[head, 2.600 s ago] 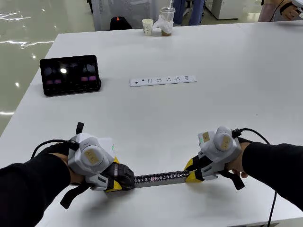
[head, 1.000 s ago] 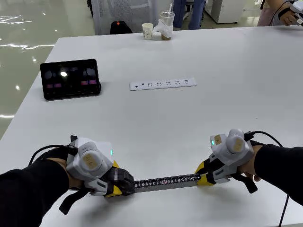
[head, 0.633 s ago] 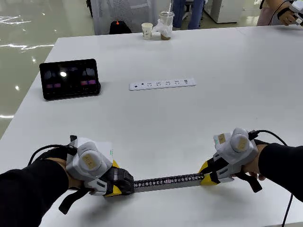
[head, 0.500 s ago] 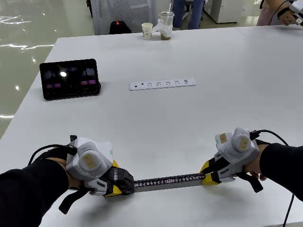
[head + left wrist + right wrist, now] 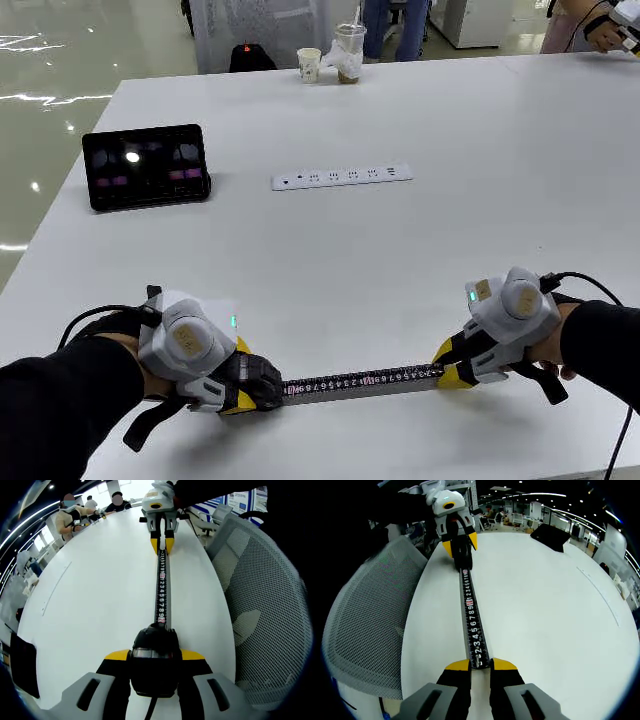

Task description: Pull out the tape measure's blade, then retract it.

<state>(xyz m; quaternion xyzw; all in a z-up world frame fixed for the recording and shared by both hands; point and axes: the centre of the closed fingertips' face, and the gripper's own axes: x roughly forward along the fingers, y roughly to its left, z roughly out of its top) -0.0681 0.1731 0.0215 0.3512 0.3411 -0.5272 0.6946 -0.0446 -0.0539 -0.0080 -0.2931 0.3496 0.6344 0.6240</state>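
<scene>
Blade (image 5: pixel 360 380) drawn longer; pull-out phase continues.
Well nearer the person than the power strip (image 5: pixel 341 176), the left gripper (image 5: pixel 243 375) clamps the tape measure's black case (image 5: pixel 155 667) on the table (image 5: pixel 420 260); the blade stretches right to the right gripper (image 5: pixel 449 365), pinched shut on its tip, now farther right than moments ago. Retraction likely comes next.

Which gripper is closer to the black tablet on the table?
Left. The left gripper, holding the black tape measure case, sits on the same side as the black tablet; the right gripper, pinching the marked blade, is farther right.
</scene>
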